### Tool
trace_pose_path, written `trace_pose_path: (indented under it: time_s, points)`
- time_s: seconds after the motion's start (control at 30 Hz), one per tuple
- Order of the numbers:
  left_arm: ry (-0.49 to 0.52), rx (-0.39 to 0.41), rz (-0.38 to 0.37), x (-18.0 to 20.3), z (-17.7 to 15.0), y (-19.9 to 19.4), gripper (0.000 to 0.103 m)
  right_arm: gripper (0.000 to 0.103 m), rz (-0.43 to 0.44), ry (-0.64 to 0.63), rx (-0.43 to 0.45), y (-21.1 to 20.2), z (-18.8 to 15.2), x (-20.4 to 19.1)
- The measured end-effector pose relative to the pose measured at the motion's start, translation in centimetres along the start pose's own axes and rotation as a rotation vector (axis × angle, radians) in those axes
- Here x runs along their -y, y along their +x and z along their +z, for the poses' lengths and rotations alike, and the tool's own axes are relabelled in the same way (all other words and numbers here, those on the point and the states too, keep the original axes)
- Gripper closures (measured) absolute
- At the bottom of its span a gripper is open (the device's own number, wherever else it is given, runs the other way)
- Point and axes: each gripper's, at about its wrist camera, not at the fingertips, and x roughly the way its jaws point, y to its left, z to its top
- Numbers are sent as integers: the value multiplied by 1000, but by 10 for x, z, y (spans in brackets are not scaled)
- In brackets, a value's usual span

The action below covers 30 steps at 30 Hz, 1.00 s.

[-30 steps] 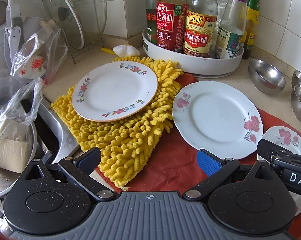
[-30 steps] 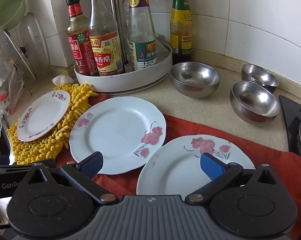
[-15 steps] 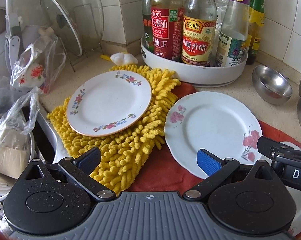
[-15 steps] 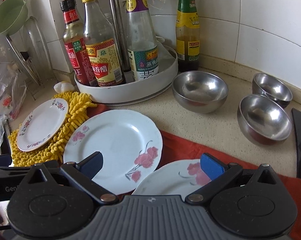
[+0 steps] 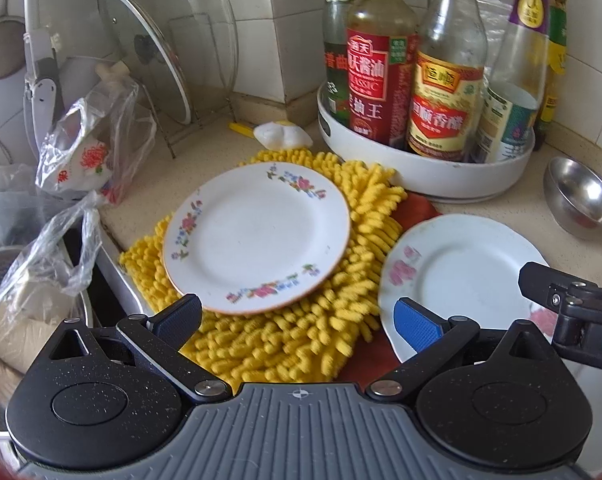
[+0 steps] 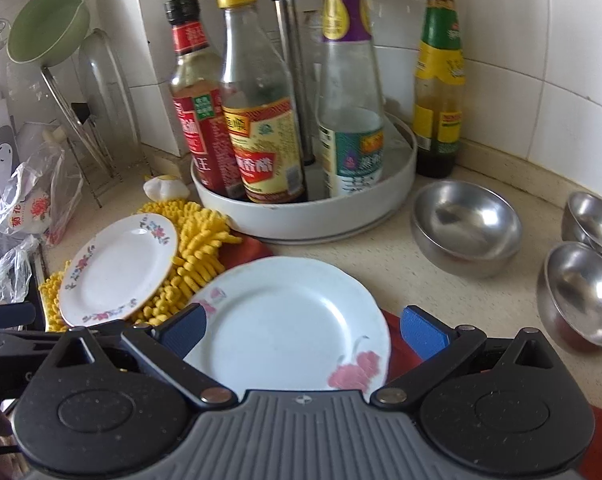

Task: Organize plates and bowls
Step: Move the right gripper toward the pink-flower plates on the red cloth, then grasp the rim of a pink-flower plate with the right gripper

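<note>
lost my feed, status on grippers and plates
Both hand-held grippers open, empty: left, right. Small floral plate on yellow mop pad. Rose plate under right. Nothing blocking.

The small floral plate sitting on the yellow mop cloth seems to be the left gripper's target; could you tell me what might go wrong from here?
1. The small floral plate rests on the soft yellow mop cloth, so it may tilt or slide when the open left gripper pinches its rim.
2. The sink edge lies close beside the plate; a slip could drop it in.
3. The right gripper hovers close by over the larger rose plate; the two could collide.
</note>
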Motion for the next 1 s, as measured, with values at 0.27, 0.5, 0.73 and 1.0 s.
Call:
trace_pose_path:
  time_s: [0.27, 0.5, 0.73, 1.0]
  points:
    - [-1, 2, 26, -39, 23, 23, 0, 1, 22, -11, -13, 26, 16, -32]
    - [6, -12, -8, -55, 30, 36, 0, 1, 9, -9, -24, 39, 22, -41]
    - [115, -26, -139, -12, 25, 39, 0, 1, -100, 48, -31, 21, 12, -5]
    - [287, -38, -296, 62, 11, 27, 0, 1, -254, 191, -44, -18, -17, 64]
